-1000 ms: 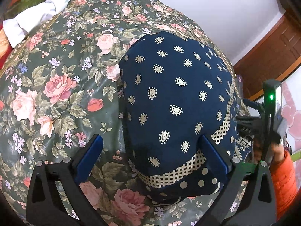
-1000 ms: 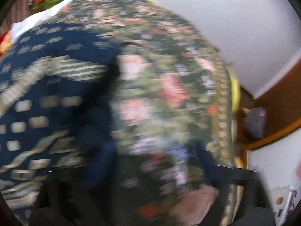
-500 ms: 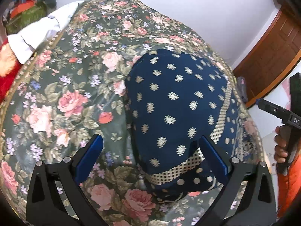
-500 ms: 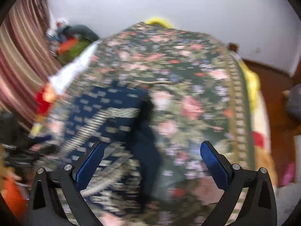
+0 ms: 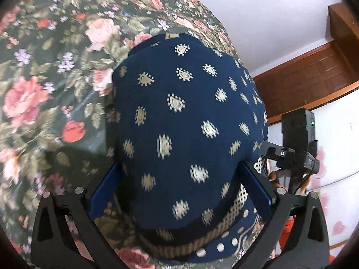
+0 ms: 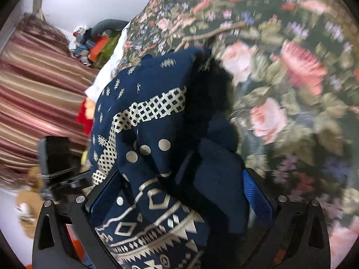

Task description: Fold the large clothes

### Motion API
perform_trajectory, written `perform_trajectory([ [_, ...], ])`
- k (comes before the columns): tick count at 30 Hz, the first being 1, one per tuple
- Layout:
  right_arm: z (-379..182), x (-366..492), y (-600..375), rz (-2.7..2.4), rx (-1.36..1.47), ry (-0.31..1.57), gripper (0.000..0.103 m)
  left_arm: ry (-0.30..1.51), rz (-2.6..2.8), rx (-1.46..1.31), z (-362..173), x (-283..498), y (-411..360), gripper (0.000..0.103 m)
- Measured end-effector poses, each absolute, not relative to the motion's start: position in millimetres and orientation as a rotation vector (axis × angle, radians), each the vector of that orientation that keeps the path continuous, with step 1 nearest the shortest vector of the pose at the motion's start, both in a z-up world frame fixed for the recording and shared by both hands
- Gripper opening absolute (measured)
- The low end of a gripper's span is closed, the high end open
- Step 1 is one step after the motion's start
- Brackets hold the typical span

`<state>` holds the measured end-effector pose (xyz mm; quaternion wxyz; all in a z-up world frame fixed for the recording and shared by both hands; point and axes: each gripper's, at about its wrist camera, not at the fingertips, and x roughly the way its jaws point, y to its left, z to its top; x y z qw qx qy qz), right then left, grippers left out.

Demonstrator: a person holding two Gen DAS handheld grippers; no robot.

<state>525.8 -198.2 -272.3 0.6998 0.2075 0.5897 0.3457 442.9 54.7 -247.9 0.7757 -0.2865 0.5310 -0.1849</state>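
A: What are the jaws doing?

B: Both spread wide. The left gripper (image 5: pixel 179 187) straddles the navy printed cotton garment (image 5: pixel 188 134); the right gripper (image 6: pixel 179 196) has a bunched fold between its pads, though no pinch shows.

A: Which step?

B: Mid-fold, I'd judge. The garment sits centre frame on the floral bedspread (image 5: pixel 44 94). Next calls for closing on an edge and carrying it over.

A: Texture?

B: Soft, limp, gold-motifed, lattice-bordered.

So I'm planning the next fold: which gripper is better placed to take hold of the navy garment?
Probably the right gripper: bunched folds of the navy garment already sit between its open fingers. The left gripper straddles a broad flat panel, with no edge to pinch.
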Motion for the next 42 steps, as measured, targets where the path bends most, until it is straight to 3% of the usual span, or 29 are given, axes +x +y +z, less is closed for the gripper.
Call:
perform_trajectory([
  [8, -275, 532, -168, 0.779, 0.503, 1.311, 0.103, 1.149, -0.463, -0.700, -268, 465, 65, 0.103],
  [11, -274, 528, -165, 0.829, 0.524, 1.292, 0.089, 1.120, -0.454, -0.728, -268, 465, 68, 0.102],
  [13, -271, 521, -169, 0.846, 0.548, 1.286, 0.072, 1.080, -0.449, -0.700, -261, 458, 67, 0.092],
  [16, -261, 512, -172, 0.849, 0.511, 1.254, 0.059, 1.037, -0.448, -0.663, -247, 444, 68, 0.083],
  [19, -247, 503, -169, 0.838, 0.483, 1.246, 0.053, 1.031, -0.434, -0.641, -234, 438, 66, 0.080],
  [33, -114, 437, -123, 0.911, 0.394, 1.080, 0.049, 0.831, -0.440, -0.587, -116, 361, 117, 0.078],
  [42, -89, 385, -57, 0.967, 0.395, 1.088, 0.049, 0.802, -0.367, -0.577, -89, 294, 177, 0.078],
])
